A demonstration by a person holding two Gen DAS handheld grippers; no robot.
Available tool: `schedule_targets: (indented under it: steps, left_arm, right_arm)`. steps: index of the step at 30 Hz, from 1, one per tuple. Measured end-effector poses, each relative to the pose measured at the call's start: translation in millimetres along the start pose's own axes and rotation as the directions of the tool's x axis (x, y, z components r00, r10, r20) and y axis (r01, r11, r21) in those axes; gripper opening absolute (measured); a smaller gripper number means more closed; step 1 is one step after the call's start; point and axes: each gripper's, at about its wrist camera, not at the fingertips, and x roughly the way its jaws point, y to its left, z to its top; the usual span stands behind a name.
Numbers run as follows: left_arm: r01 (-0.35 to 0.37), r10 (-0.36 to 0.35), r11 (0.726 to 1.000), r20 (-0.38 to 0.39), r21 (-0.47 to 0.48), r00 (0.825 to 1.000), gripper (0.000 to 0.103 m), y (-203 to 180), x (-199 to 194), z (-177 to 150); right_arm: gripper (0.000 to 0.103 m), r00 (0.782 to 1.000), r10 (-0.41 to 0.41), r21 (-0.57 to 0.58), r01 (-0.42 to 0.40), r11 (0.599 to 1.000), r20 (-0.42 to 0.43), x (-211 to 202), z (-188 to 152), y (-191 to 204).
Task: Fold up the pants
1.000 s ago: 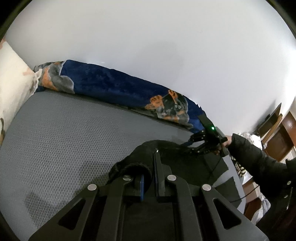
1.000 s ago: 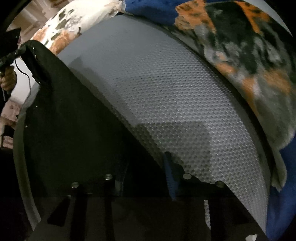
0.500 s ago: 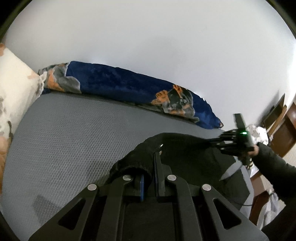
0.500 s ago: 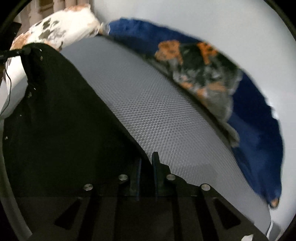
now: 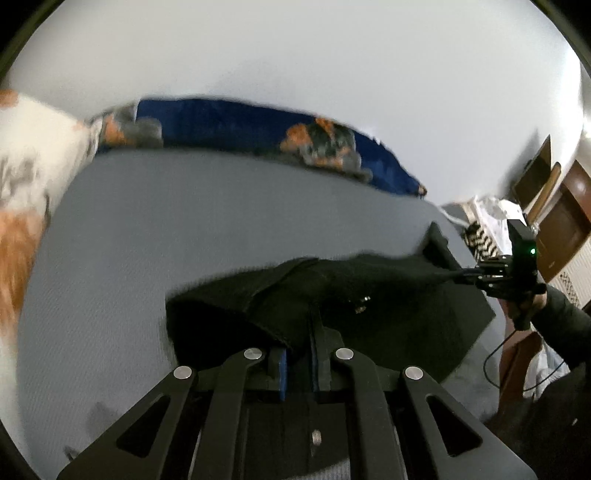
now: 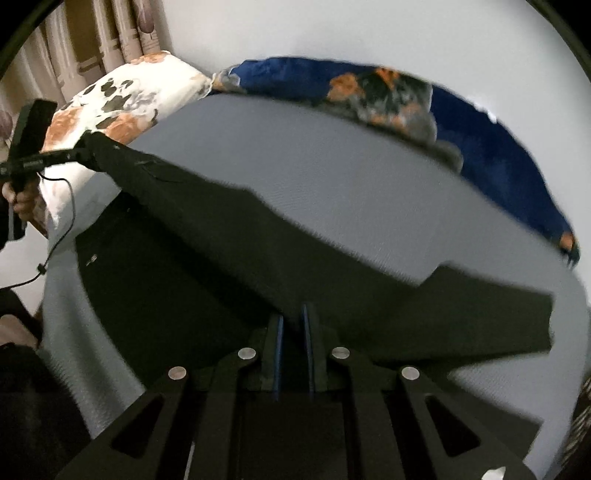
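The black pants [image 5: 369, 295] hang stretched between my two grippers above the grey mattress [image 5: 166, 229]. My left gripper [image 5: 299, 332] is shut on one end of the cloth at the bottom of the left wrist view. My right gripper [image 6: 291, 321] is shut on the other end; in the left wrist view it shows far right [image 5: 476, 275]. In the right wrist view the pants [image 6: 221, 229] run up left to the left gripper [image 6: 79, 149], and a free end sticks out to the right.
A blue and orange blanket [image 5: 258, 129] lies along the white wall. A floral pillow [image 6: 122, 96] sits at the bed's head by curtains [image 6: 122, 33]. Dark wooden furniture [image 5: 561, 221] stands past the bed's right end.
Both grippers have lifted and pulled apart, drawing the pants taut off the mattress. The right gripper has swung out to the right. Both views are blurred by motion.
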Motion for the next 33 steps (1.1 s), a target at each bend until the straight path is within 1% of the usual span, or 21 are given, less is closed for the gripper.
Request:
schedule_targets:
  steps: [2, 4, 7, 10, 11, 13, 14, 15, 16, 17, 18, 21, 24, 25, 26, 27, 28, 29, 30, 31, 33]
  left_arm:
    - [-0.004, 0.004, 1.0, -0.031, -0.015, 1.0, 0.012, 2.0, 2.0, -21.4]
    - [-0.015, 0.012, 0.999, -0.079, -0.041, 0.997, 0.013, 6.5, 8.3, -44.9]
    - [-0.042, 0.033, 0.998, -0.144, -0.055, 0.989, 0.013, 9.8, 19.4, -66.5]
    - [-0.083, 0.074, 0.996, -0.211, -0.037, 0.975, 0.015, 9.7, 32.9, -82.0]
    - [-0.098, 0.09, 0.995, -0.217, -0.028, 0.972, 0.018, 8.8, 34.1, -84.3]
    - [-0.114, 0.107, 0.993, -0.225, -0.019, 0.969, 0.019, 6.1, 33.2, -84.7]
    - [-0.131, 0.124, 0.991, -0.233, -0.015, 0.965, 0.027, 4.6, 32.8, -83.3]
    - [-0.164, 0.158, 0.986, -0.247, -0.005, 0.956, 0.048, 3.4, 32.8, -81.8]
    - [-0.216, 0.21, 0.976, -0.266, 0.005, 0.941, 0.058, 3.3, 31.7, -82.6]
    - [-0.248, 0.243, 0.969, -0.274, 0.014, 0.931, 0.065, 3.8, 29.9, -83.7]
    - [-0.262, 0.257, 0.965, -0.279, 0.022, 0.925, 0.065, 4.0, 25.5, -84.8]
    - [-0.29, 0.279, 0.957, -0.276, 0.003, 0.92, 0.065, 6.1, 10.9, -84.2]
    - [-0.303, 0.279, 0.951, -0.245, -0.066, 0.929, 0.065, 8.7, -12.6, -82.6]
    - [-0.294, 0.264, 0.949, -0.221, -0.112, 0.939, 0.065, 8.7, -23.4, -80.6]
    - [-0.266, 0.233, 0.95, -0.192, -0.167, 0.953, 0.065, 8.1, -34.2, -78.4]
    - [-0.246, 0.212, 0.948, -0.174, -0.202, 0.962, 0.065, 6.7, -38.6, -76.2]
    - [-0.208, 0.174, 0.941, -0.144, -0.268, 0.974, 0.065, 5.3, -47.0, -75.0]
    - [-0.186, 0.152, 0.935, -0.132, -0.302, 0.98, 0.065, 4.3, -47.4, -71.6]
    - [-0.157, 0.122, 0.924, -0.119, -0.349, 0.985, 0.065, 3.2, -48.7, -72.8]
    - [-0.133, 0.093, 0.905, -0.117, -0.404, 0.989, 0.065, 3.1, -47.6, -75.8]
    - [-0.088, 0.039, 0.871, -0.112, -0.483, 0.993, 0.065, 3.8, -41.1, -82.3]
  right_arm:
    - [0.008, 1.0, 0.024, 0.035, -0.023, 0.999, -0.017, 3.3, -19.7, 7.2]
    - [0.008, 0.999, 0.043, 0.07, -0.041, 0.997, -0.029, 9.5, -33.8, 12.3]
    - [0.008, 0.997, 0.059, 0.091, -0.055, 0.994, -0.051, 22.2, -48.6, 17.9]
    - [0.007, 0.993, 0.069, 0.113, -0.058, 0.992, -0.095, 39.5, -59.4, 19.4]
    - [0.008, 0.992, 0.066, 0.115, -0.054, 0.992, -0.107, 45.1, -62.7, 20.3]
    - [0.008, 0.991, 0.041, 0.091, -0.029, 0.995, -0.13, 55.1, -65.7, 25.4]
    - [0.008, 0.992, 0.033, 0.085, -0.023, 0.996, -0.12, 55.6, -65.7, 27.1]
    - [0.008, 0.992, 0.03, 0.089, -0.02, 0.996, -0.12, 55.9, -64.8, 27.9]
    - [0.008, 0.992, 0.031, 0.094, -0.019, 0.995, -0.122, 56.5, -64.5, 28.0]
    - [0.008, 0.992, 0.031, 0.095, -0.019, 0.995, -0.122, 56.7, -65.1, 28.5]
    - [0.008, 0.992, 0.03, 0.094, -0.019, 0.995, -0.12, 56.8, -65.8, 28.9]
    - [0.008, 0.993, 0.027, 0.092, -0.016, 0.996, -0.111, 57.4, -66.1, 30.2]
    - [0.009, 0.995, 0.025, 0.091, -0.016, 0.996, -0.1, 57.5, -67.6, 31.8]
    - [0.009, 0.995, 0.024, 0.089, -0.015, 0.996, -0.099, 57.3, -68.2, 31.8]
    - [0.009, 0.995, 0.024, 0.088, -0.015, 0.996, -0.098, 56.8, -68.0, 31.5]
    - [0.009, 0.995, 0.023, 0.086, -0.015, 0.996, -0.097, 56.6, -67.7, 31.5]
    - [0.009, 0.995, 0.023, 0.085, -0.015, 0.996, -0.094, 56.6, -67.9, 32.0]
    - [0.009, 0.995, 0.023, 0.085, -0.015, 0.996, -0.092, 56.7, -68.0, 32.1]
    - [0.009, 0.996, 0.024, 0.086, -0.016, 0.996, -0.089, 56.7, -68.3, 32.0]
    - [0.009, 0.996, 0.024, 0.087, -0.017, 0.996, -0.087, 56.7, -68.7, 32.1]
    - [0.009, 0.996, 0.025, 0.091, -0.018, 0.996, -0.083, 56.7, -69.6, 32.4]
